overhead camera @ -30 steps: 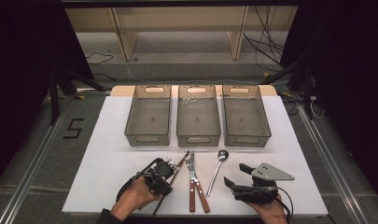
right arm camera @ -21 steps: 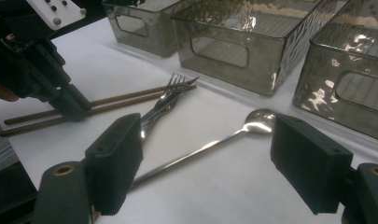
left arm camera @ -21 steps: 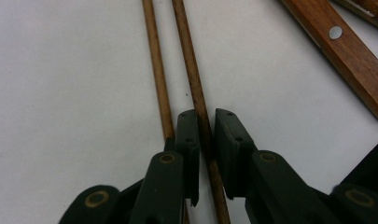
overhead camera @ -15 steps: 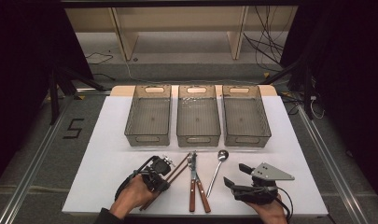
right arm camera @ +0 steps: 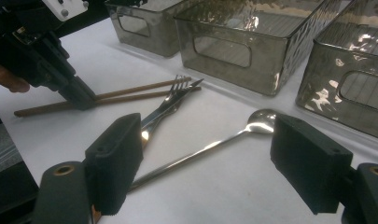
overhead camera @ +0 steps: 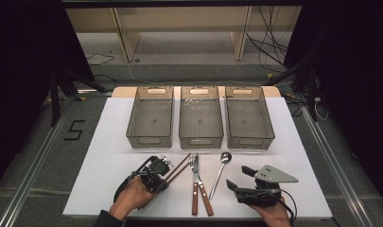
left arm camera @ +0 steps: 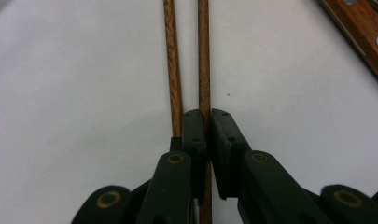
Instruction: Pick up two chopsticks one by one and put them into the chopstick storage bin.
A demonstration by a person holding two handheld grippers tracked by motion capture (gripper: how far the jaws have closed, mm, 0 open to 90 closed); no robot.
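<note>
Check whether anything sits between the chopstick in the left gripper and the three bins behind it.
Nothing visible does. The left gripper is shut on one chopstick; bare table lies between it and the bins. The fork lies beside it.

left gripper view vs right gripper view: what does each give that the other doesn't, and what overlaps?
Left gripper view alone: the left tool seen from behind, its jaws pinched shut on one chopstick, with the second chopstick lying free just beside them.

Right gripper view alone: the right tool with jaws wide open and nothing between them, the spoon, the fork, and the three clear bins.

Both: the chopstick pair, the wooden-handled cutlery, the white table sheet, and the left tool.
</note>
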